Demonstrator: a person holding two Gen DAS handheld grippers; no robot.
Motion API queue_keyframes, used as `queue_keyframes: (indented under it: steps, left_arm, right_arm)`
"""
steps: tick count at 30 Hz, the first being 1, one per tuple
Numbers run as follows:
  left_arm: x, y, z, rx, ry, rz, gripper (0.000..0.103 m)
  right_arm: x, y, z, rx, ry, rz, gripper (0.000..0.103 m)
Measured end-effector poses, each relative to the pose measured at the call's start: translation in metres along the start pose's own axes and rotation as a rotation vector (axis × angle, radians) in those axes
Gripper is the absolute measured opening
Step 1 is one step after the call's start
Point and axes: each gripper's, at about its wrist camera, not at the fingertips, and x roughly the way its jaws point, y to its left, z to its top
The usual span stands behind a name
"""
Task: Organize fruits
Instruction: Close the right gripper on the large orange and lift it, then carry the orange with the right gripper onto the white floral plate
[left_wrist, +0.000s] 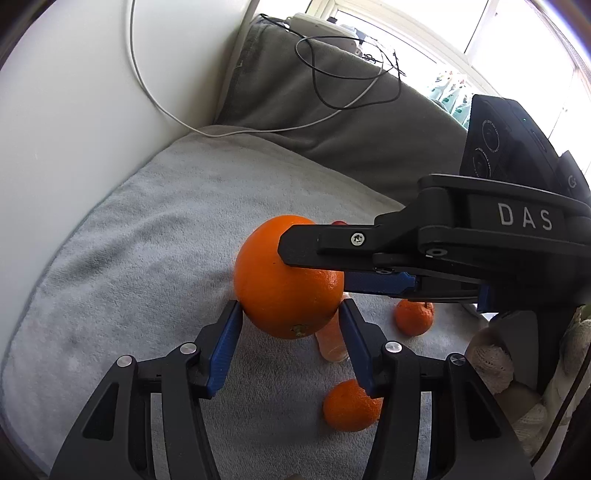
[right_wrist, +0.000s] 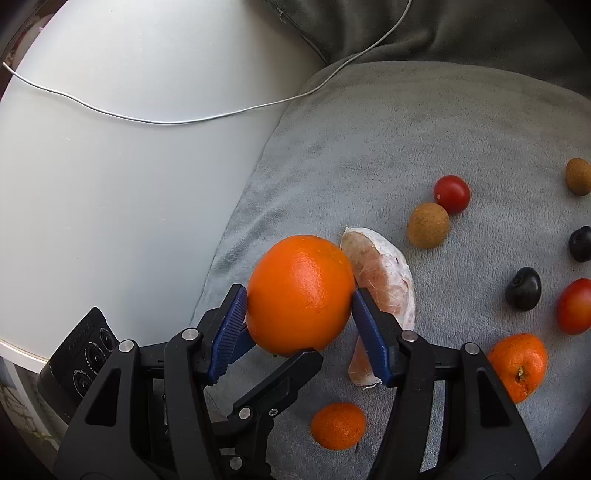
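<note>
Two sets of tongs on one fruit, and that's your danger. Your right tongs (right_wrist: 300, 295) are clamped on the large glossy orange (right_wrist: 299, 291), blue pads pressing its flanks, holding it up over the pale grey plush cushion (right_wrist: 424, 129). Your left tongs (left_wrist: 289, 305) sit spread wide around its underside, gripping nothing. Let go on the right before the left bites and that slick round peel drops. I'd expect it to land on the peeled pale citrus wedge (right_wrist: 384, 280) just beneath, or roll off towards the smooth white surface (right_wrist: 129, 184). Close the left carelessly and its fingers could knock your right ones and twist the orange loose. The small mandarin (right_wrist: 338, 425) lies close below too, easy to bump.
</note>
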Motion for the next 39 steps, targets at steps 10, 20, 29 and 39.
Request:
queue_keyframes:
  steps: [10,20,29,39]
  left_arm:
    - [-0.004,-0.035,0.004,0.068,-0.026,-0.036,0.054]
    - [0.000,-0.079,0.007,0.129,-0.020,-0.087,0.054]
    - [0.013,-0.122,0.003,0.192,0.001,-0.141,0.054]
    - [0.031,-0.169,-0.003,0.261,0.039,-0.207,0.053]
  right_arm:
    - [-0.048,-0.012,-0.009,0.010,-0.079,-0.020,0.062]
    - [-0.098,-0.039,-0.020,0.048,-0.146,-0.045,0.062]
    - [-0.141,-0.072,-0.037,0.103,-0.202,-0.070,0.062]
    - [-0.184,-0.115,-0.059,0.188,-0.262,-0.087,0.062]
